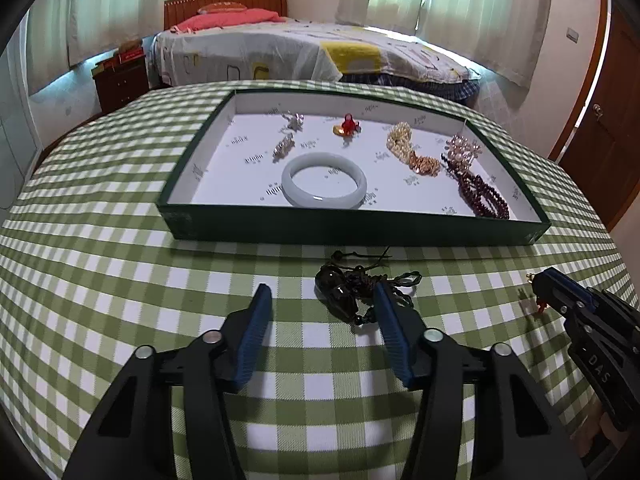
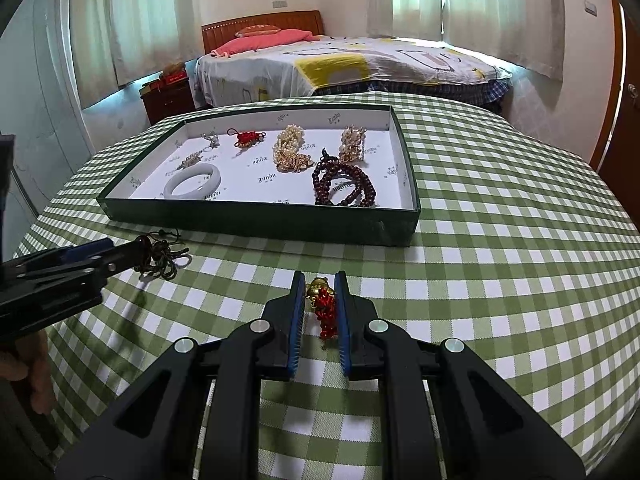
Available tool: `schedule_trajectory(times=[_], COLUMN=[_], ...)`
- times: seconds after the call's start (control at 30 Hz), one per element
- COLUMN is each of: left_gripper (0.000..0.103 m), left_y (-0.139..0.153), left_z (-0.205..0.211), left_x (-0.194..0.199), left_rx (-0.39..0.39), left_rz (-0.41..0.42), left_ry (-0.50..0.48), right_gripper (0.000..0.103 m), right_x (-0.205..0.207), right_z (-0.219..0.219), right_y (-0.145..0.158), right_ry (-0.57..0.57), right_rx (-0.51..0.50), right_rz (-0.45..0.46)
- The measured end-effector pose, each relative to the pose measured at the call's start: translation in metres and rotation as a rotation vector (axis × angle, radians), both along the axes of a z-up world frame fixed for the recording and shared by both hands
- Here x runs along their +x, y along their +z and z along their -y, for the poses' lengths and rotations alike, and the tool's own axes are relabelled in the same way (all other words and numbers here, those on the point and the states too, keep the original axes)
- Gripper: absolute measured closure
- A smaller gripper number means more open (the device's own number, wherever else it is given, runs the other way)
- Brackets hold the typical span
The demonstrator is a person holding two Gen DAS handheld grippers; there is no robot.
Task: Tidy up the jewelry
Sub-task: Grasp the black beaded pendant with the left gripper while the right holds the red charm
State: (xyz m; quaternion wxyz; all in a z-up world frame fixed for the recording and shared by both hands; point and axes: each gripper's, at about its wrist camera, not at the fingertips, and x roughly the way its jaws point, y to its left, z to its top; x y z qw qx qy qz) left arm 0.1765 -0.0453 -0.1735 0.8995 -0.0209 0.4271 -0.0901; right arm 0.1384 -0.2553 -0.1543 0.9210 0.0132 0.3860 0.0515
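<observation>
Right gripper [image 2: 319, 286] is clamped on a gold charm with red tassel [image 2: 322, 304], centre frame. Left gripper [image 1: 322, 294], half-wide, straddles a dark corded pendant [image 1: 340, 294] below the green tray [image 1: 320, 232].

A shallow dark green tray [image 1: 352, 232] with a white printed lining sits on the checked cloth. Inside lie a pale jade bangle [image 1: 324, 185] flat near the front, two silver brooches [image 1: 285, 147], a red knot charm [image 1: 347, 125], pearl strands [image 1: 401, 140], a pearl clip [image 1: 463, 150] and coiled dark red beads [image 1: 486, 198]. Before the tray lies a dark corded pendant [image 1: 340, 290]; a gold charm with red tassel [image 2: 322, 304] lies apart.
</observation>
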Motion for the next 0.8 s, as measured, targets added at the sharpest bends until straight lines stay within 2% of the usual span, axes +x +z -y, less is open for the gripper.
schedule_trajectory(times=[0.17, 0.23, 0.47, 0.8], left_gripper=[0.073, 0.084, 0.084, 0.083], left_y=[-0.005, -0.005, 0.0, -0.003], left_z=[-0.004, -0.006, -0.011, -0.006], left_x=[-0.001, -0.001, -0.002, 0.01], left_rx=[-0.005, -0.015, -0.043, -0.026], left_rz=[-0.01, -0.015, -0.019, -0.021], left_ry=[-0.011, -0.015, -0.011, -0.024], right_gripper=[0.088, 0.088, 0.088, 0.088], right_x=[0.0, 0.001, 0.0, 0.0], right_z=[-0.001, -0.001, -0.001, -0.003], right_y=[0.0, -0.001, -0.002, -0.003], right_ry=[0.002, 0.003, 0.005, 0.005], right_rx=[0.005, 0.008, 0.009, 0.01], right_rz=[-0.001, -0.004, -0.005, -0.01])
